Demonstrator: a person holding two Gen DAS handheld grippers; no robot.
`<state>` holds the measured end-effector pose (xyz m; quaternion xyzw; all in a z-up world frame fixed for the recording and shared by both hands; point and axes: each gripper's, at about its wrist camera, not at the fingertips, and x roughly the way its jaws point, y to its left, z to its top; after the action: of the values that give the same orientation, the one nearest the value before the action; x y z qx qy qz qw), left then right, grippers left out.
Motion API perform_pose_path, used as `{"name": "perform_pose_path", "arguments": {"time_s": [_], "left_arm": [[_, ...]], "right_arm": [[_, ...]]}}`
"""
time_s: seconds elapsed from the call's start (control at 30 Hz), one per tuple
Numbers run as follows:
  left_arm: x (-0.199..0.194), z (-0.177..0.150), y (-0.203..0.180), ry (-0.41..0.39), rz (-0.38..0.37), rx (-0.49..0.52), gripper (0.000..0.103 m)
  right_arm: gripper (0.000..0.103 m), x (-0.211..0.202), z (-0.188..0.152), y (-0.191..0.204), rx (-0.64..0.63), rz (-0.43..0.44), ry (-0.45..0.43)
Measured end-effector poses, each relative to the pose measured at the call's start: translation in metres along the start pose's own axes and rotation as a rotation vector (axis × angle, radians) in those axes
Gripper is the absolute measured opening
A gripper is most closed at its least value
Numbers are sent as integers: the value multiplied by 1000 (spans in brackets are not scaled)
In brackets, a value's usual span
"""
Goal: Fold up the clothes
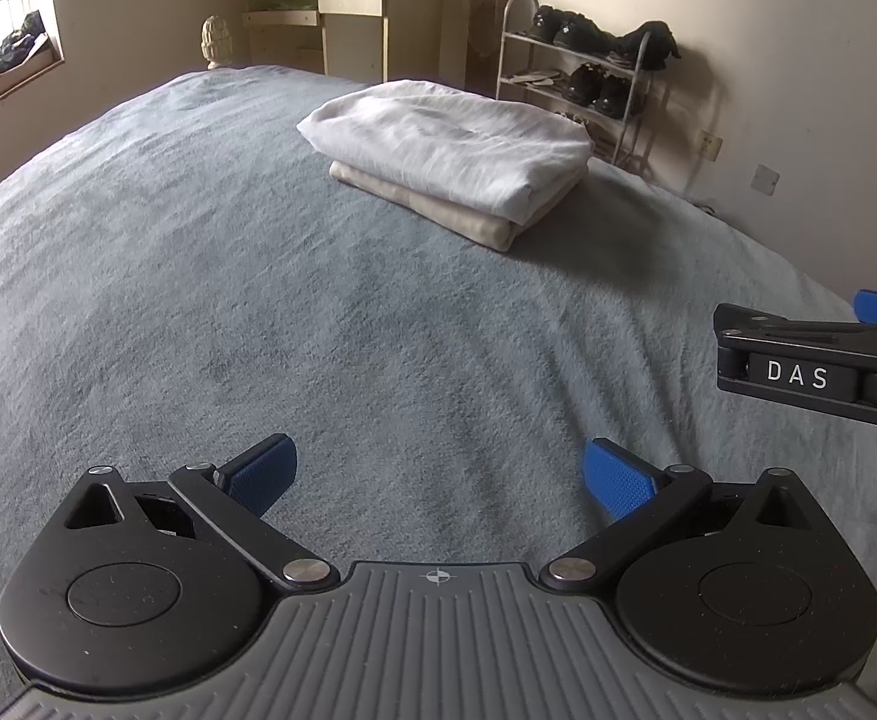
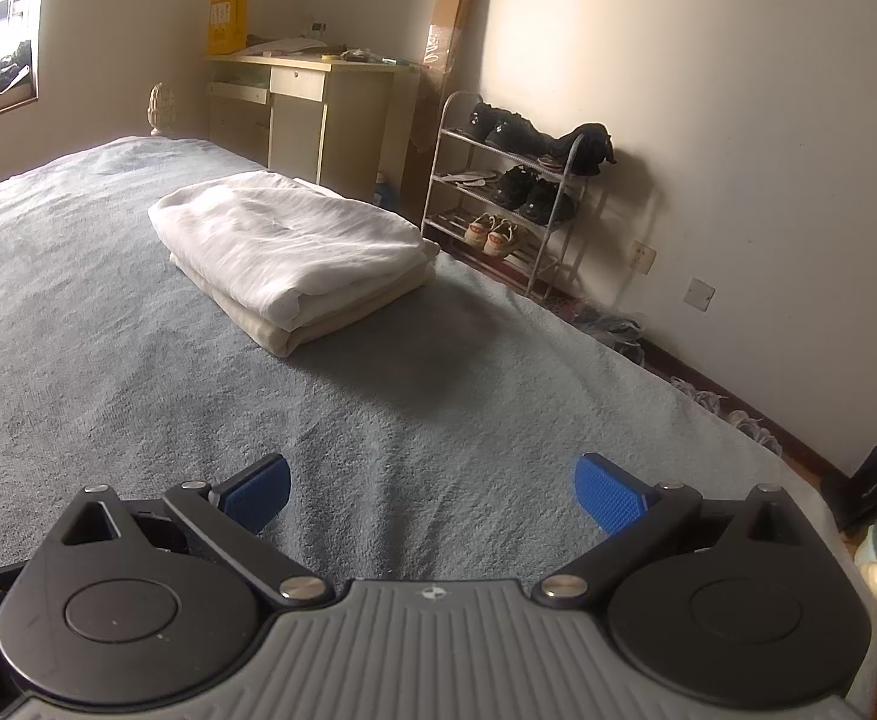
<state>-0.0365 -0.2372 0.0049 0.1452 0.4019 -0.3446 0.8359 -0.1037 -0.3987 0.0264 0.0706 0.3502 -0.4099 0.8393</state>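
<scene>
Left wrist view: the left gripper (image 1: pixel 436 476) was found spread wide, empty, above the grey-blue bed cover (image 1: pixel 198 300). The folded white garment (image 1: pixel 456 141) was observed stacked on a beige one (image 1: pixel 438 204), far right.

Right wrist view: the right gripper (image 2: pixel 432 489) was likewise spread and empty; the stack (image 2: pixel 294 252) was noted far left of centre.

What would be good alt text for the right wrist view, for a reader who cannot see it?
Two folded cloths, a white one stacked on a beige one, lie on a bed with a grey-blue blanket. The open right tongs hover over the blanket in the foreground, holding nothing. Behind stand a desk and a shoe rack against the wall.
</scene>
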Motion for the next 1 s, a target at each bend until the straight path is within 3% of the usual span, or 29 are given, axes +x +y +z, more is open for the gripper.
{"name": "perform_pose_path", "arguments": {"time_s": [1.0], "left_arm": [[-3,0,-2,2,4,1,103]], "right_arm": [[103,-2,-1,-1,2,-5,1]]}}
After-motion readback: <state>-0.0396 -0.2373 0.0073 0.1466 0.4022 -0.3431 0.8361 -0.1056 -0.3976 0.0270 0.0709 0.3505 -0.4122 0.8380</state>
